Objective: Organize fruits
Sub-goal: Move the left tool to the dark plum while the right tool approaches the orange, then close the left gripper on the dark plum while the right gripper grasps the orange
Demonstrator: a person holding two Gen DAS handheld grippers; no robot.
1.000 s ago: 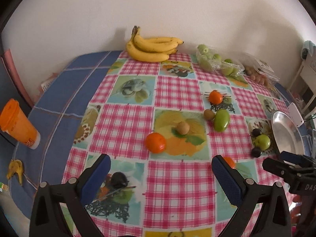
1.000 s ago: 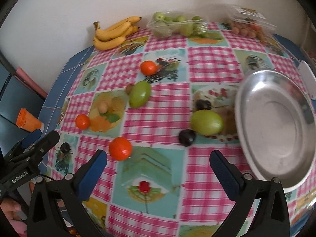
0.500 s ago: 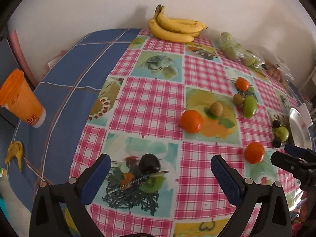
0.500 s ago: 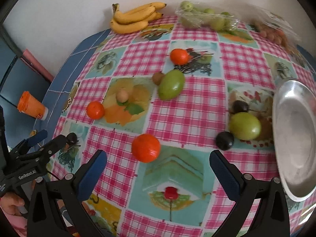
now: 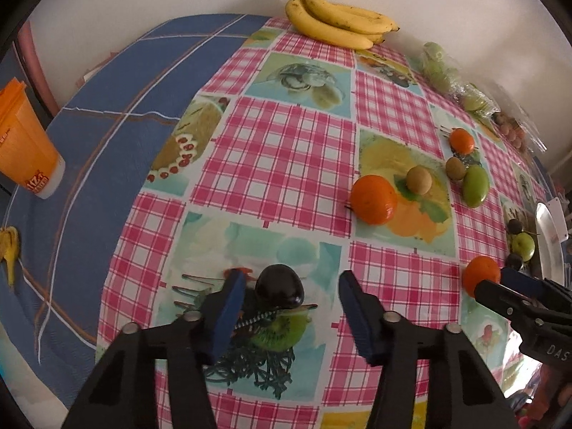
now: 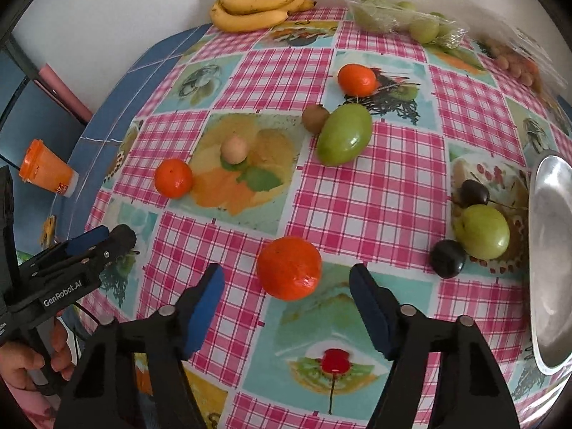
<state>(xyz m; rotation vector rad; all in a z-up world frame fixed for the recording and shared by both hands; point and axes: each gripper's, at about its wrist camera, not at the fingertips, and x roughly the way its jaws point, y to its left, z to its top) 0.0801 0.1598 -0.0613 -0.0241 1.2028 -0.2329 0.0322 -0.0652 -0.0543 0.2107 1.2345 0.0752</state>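
Both grippers have dropped in closer since half a second ago, and the fingers on each have narrowed a bit but aren't clenched on anything yet. Left gripper (image 5: pixel 289 291) now has the dark plum (image 5: pixel 279 286) sitting right between its blue pads, gaps still showing on both sides, so it's released, not grasping. That plum rests on the kiwi picture of the checked tablecloth (image 5: pixel 279 164), near the counter's front edge.

Right gripper (image 6: pixel 286 282) is spread wide around the near orange (image 6: pixel 289 267), pads clear of it on both sides, so nothing gripped there either.

Going outward in the right wrist view: a second orange (image 6: pixel 173 178) sits off to the left, with a small tan round fruit (image 6: pixel 234 148) just beyond it. Further back a green mango (image 6: pixel 344 134) touches a brown kiwi (image 6: pixel 315 118), and a third orange (image 6: pixel 356 79) is behind those. Over on the right a green apple (image 6: pixel 483 231) has two more dark plums beside it, one (image 6: pixel 447 259) in front and one (image 6: pixel 474 193) behind, all right next to the metal plate (image 6: pixel 550 250).

Along the wall: a banana bunch (image 6: pixel 259 3), a bag of green fruit (image 6: pixel 404 18), and a clear pack of small reddish fruit (image 6: pixel 514 60), can't tell what kind. An orange cup (image 5: pixel 25 146) stands on the blue part of the counter, far left.
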